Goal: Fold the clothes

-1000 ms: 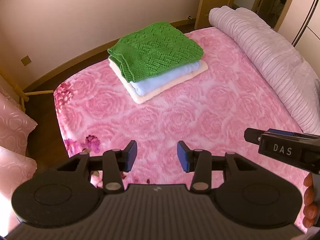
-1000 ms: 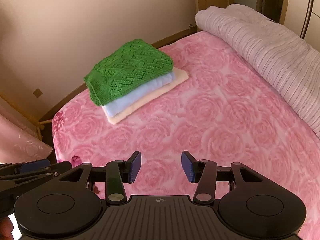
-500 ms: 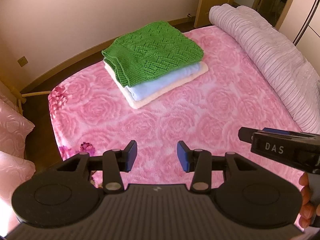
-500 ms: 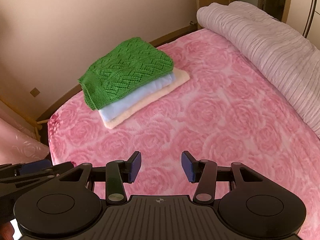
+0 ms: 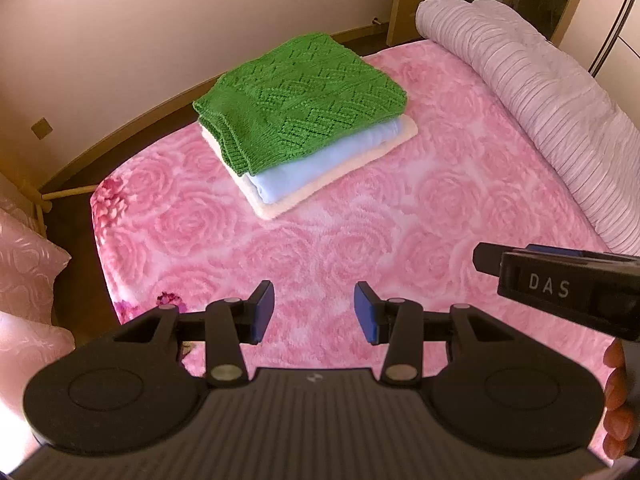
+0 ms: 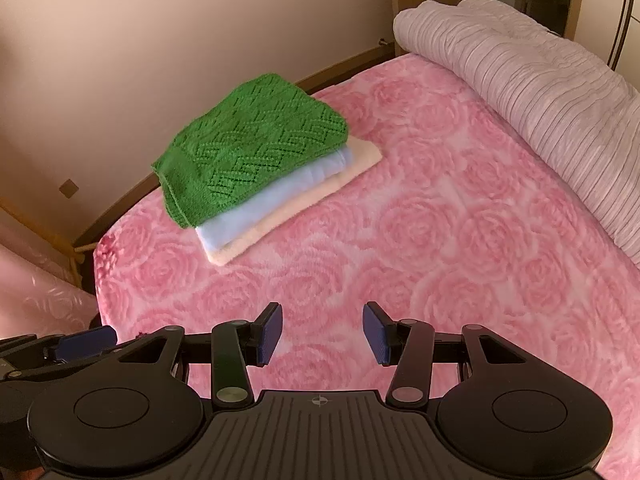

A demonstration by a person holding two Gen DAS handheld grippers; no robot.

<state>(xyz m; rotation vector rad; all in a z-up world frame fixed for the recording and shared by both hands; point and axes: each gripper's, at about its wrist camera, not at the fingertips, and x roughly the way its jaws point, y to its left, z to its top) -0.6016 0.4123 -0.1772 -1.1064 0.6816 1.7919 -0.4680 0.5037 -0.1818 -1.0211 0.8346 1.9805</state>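
Left wrist view: left gripper [image 5: 315, 312] jaws wide, empty, over pink rose-print bedspread [image 5: 360, 232]; folded stack, green knit sweater [image 5: 300, 100] on light-blue garment [image 5: 320, 160] on cream one [image 5: 344, 178], sits toward far bed edge near beige wall [image 5: 160, 20]; rolled lilac quilt [image 5: 540, 100] right. Right wrist view: right gripper [image 6: 322, 334] jaws wide, empty; same stack ahead-left, wooden baseboard [image 6: 344, 64] behind.
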